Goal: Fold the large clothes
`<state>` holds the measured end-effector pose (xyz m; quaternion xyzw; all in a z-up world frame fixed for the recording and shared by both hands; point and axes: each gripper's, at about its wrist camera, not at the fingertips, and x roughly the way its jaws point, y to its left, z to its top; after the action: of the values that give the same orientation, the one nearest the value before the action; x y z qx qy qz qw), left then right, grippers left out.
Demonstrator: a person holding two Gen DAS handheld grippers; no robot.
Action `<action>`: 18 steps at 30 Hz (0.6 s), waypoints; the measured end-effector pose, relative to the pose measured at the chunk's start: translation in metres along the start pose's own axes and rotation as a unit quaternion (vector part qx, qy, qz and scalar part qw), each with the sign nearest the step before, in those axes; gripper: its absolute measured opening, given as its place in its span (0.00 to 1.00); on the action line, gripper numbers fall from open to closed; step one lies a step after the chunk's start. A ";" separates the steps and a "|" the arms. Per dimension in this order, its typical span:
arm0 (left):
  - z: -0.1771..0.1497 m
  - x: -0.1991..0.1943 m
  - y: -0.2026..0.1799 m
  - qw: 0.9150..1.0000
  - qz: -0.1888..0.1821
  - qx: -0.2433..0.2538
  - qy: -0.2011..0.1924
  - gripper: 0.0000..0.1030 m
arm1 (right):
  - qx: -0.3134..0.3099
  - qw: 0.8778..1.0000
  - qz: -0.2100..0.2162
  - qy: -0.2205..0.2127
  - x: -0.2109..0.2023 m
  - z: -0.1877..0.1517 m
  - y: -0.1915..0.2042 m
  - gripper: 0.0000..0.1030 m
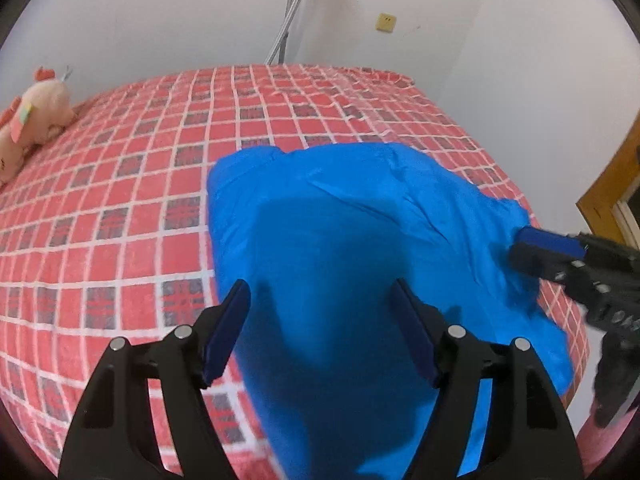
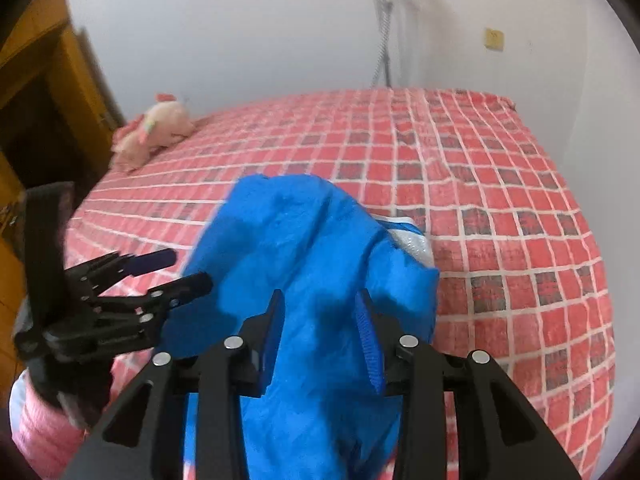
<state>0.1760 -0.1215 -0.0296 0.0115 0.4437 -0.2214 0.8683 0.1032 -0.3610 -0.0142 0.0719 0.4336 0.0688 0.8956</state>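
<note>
A large bright blue garment (image 1: 340, 240) lies spread on the red checked bed (image 1: 120, 220), reaching the near edge. My left gripper (image 1: 322, 292) is open just above the garment's near part, holding nothing. My right gripper (image 2: 320, 304) is open with a raised fold of the blue garment (image 2: 304, 240) bunched between its fingers; a white lining patch (image 2: 412, 240) shows at the fold's right. The right gripper also shows at the right of the left wrist view (image 1: 532, 246), over the garment's right edge. The left gripper shows at the left of the right wrist view (image 2: 184, 272).
A pink plush toy (image 1: 32, 116) lies at the bed's far left corner. White walls stand behind the bed, with a grey pole (image 1: 288, 12) and a yellow wall socket (image 1: 386, 22). A wooden door frame (image 1: 612, 184) is to the right.
</note>
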 end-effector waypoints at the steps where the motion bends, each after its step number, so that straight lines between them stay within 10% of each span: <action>1: 0.002 0.005 0.001 1.000 -0.001 -0.004 0.003 0.69 | 0.008 1.000 -0.011 0.001 0.010 0.000 -0.007 0.35; 10: 0.003 0.038 0.009 1.000 -0.017 -0.012 0.021 0.73 | 0.064 0.998 0.018 0.019 0.049 -0.019 -0.043 0.22; 18: -0.019 -0.011 0.003 1.000 0.002 -0.002 -0.009 0.71 | 0.009 1.000 0.003 -0.015 -0.003 -0.032 -0.013 0.28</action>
<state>0.1573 -0.1102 -0.0329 0.0085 0.4366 -0.2185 0.8727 0.0768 -0.3724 -0.0343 0.0824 0.4207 0.0665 0.9010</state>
